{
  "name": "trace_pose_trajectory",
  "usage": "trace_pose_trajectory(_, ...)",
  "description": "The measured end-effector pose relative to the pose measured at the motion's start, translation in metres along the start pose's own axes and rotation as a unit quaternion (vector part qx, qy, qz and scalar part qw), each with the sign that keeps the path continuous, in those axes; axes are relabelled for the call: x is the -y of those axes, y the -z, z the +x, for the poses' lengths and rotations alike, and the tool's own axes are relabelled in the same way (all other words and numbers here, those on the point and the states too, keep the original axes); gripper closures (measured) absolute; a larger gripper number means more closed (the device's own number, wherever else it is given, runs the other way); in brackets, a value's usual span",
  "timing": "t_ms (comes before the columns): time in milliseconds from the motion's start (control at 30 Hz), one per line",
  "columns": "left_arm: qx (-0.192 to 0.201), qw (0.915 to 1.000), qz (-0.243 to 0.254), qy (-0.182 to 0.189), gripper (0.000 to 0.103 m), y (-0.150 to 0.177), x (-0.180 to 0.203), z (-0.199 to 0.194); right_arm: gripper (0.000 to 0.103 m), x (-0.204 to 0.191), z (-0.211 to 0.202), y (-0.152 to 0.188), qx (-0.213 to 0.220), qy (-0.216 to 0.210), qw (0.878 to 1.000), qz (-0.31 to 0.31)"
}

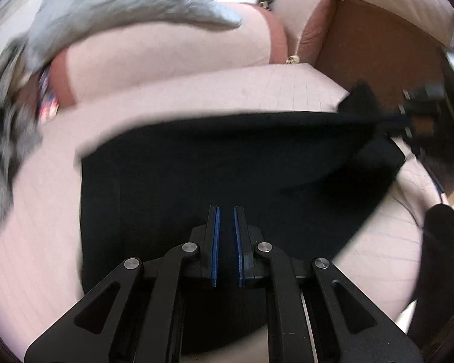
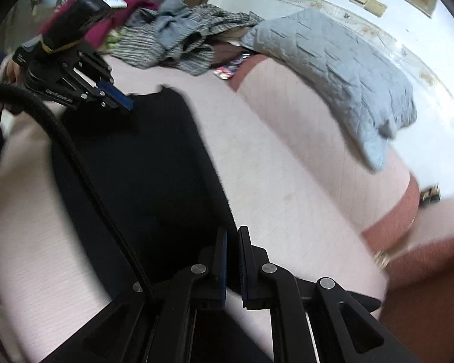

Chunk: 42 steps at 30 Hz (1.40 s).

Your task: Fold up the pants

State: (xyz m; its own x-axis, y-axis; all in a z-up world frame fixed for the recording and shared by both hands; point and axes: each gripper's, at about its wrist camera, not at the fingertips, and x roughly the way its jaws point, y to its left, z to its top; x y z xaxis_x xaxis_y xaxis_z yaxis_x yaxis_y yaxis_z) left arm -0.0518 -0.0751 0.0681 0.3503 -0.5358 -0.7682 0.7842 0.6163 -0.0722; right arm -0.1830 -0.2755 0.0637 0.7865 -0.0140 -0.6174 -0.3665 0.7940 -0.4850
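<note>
The black pants (image 1: 227,163) lie spread on the pink sofa seat (image 1: 45,257), folded to a broad panel. The left claw (image 1: 226,211) hovers over the near hem, its 2 blue pads a narrow gap apart and gripping nothing. The right claw (image 2: 232,233) looks pinched on the opposite edge, likely to keep the cloth taut. A grey quilt (image 2: 333,60) drapes the backrest.
</note>
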Motion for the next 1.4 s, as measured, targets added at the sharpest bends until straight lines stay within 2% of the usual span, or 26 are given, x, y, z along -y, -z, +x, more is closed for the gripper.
trace_pose_trajectory(67, 0.012, 0.9979, -0.061, 0.017, 0.095, 0.026, -0.002, -0.013, 0.099, -0.031, -0.002, 0.021, -0.029, -0.006, 0.999, -0.011)
trace_pose_trajectory(167, 0.016, 0.9928, -0.119, 0.004, 0.095, 0.043, -0.006, -0.022, 0.099, -0.054, 0.008, 0.041, -0.075, -0.017, 0.997, -0.004)
trace_pose_trajectory(267, 0.006, 0.9894, -0.145, 0.0, 0.095, 0.042, -0.011, -0.028, 0.097, -0.059, 0.014, 0.043, -0.102, -0.034, 0.994, 0.022)
trace_pose_trajectory(333, 0.01, 0.9893, -0.146, -0.006, 0.095, 0.035, -0.013, -0.028, 0.095, -0.057, 0.003, 0.035, -0.08, -0.045, 0.995, 0.036)
trace_pose_trajectory(367, 0.014, 0.9885, -0.15, -0.009, 0.091, 0.033, -0.018, -0.03, 0.093, -0.051, -0.002, 0.028, -0.063, -0.06, 0.995, 0.054)
trace_pose_trajectory(400, 0.016, 0.9874, -0.158, -0.006, 0.077, 0.032, -0.021, -0.032, 0.09, -0.047, -0.008, 0.023, -0.045, -0.078, 0.993, 0.076)
trace_pose_trajectory(433, 0.018, 0.9848, -0.173, 0.001, 0.067, 0.029, -0.028, -0.031, 0.079, -0.042, -0.014, 0.017, -0.022, -0.096, 0.99, 0.105)
trace_pose_trajectory(467, 0.026, 0.9815, -0.189, 0.002, 0.053, 0.029, -0.035, -0.033, 0.061, -0.041, -0.016, 0.016, -0.008, -0.102, 0.987, 0.123)
trace_pose_trajectory(533, 0.048, 0.972, -0.23, 0.002, 0.049, 0.03, -0.055, -0.034, 0.05, -0.043, -0.016, 0.006, 0.021, -0.092, 0.985, 0.144)
trace_pose_trajectory(667, 0.05, 0.9483, -0.311, 0.034, 0.048, 0.014, -0.088, -0.015, 0.05, -0.063, 0.01, -0.018, 0.031, -0.052, 0.992, 0.113)
trace_pose_trajectory(733, 0.044, 0.9417, -0.332, 0.027, 0.048, 0.003, -0.097, 0.0, 0.05, -0.073, 0.026, -0.027, 0.027, -0.024, 0.995, 0.094)
trace_pose_trajectory(867, 0.039, 0.9362, -0.349, 0.005, 0.048, -0.014, -0.106, 0.026, 0.05, -0.082, 0.061, -0.033, 0.012, 0.031, 0.997, 0.068)
trace_pose_trajectory(900, 0.04, 0.9319, -0.361, 0.001, 0.048, -0.018, -0.109, 0.033, 0.051, -0.08, 0.068, -0.032, 0.009, 0.031, 0.997, 0.073)
trace_pose_trajectory(933, 0.042, 0.9291, -0.367, 0.003, 0.048, -0.019, -0.113, 0.037, 0.065, -0.077, 0.07, -0.03, 0.008, 0.022, 0.996, 0.083)
trace_pose_trajectory(967, 0.051, 0.925, -0.376, 0.01, 0.048, -0.022, -0.116, 0.041, 0.09, -0.07, 0.071, -0.03, 0.009, 0.01, 0.994, 0.104)
trace_pose_trajectory(1000, 0.063, 0.9229, -0.379, 0.02, 0.049, -0.023, -0.117, 0.042, 0.094, -0.067, 0.069, -0.03, 0.015, 0.007, 0.993, 0.116)
trace_pose_trajectory(1033, 0.071, 0.9226, -0.378, 0.025, 0.054, -0.024, -0.116, 0.042, 0.097, -0.063, 0.066, -0.031, 0.023, 0.003, 0.991, 0.129)
trace_pose_trajectory(1067, 0.079, 0.9239, -0.374, 0.027, 0.078, -0.025, -0.114, 0.04, 0.099, -0.059, 0.061, -0.032, 0.029, 0.002, 0.99, 0.138)
trace_pose_trajectory(1100, 0.077, 0.9287, -0.362, 0.03, 0.092, -0.027, -0.11, 0.037, 0.099, -0.054, 0.054, -0.034, 0.036, 0.001, 0.989, 0.145)
trace_pose_trajectory(1133, 0.077, 0.9328, -0.351, 0.028, 0.092, -0.028, -0.106, 0.03, 0.099, -0.051, 0.047, -0.035, 0.044, -0.003, 0.987, 0.151)
trace_pose_trajectory(1200, 0.106, 0.9359, -0.335, 0.027, 0.092, -0.023, -0.094, 0.0, 0.099, -0.048, 0.031, -0.036, 0.058, -0.021, 0.985, 0.159)
trace_pose_trajectory(1300, 0.136, 0.9332, -0.331, 0.027, 0.092, 0.007, -0.074, -0.047, 0.099, -0.061, 0.004, -0.032, 0.08, -0.05, 0.985, 0.142)
trace_pose_trajectory(1367, 0.124, 0.9359, -0.33, -0.007, 0.092, 0.033, -0.066, -0.06, 0.099, -0.079, 0.002, -0.026, 0.075, -0.072, 0.987, 0.123)
trace_pose_trajectory(1400, 0.107, 0.934, -0.34, -0.025, 0.092, 0.046, -0.066, -0.057, 0.099, -0.09, 0.008, -0.021, 0.067, -0.072, 0.989, 0.109)
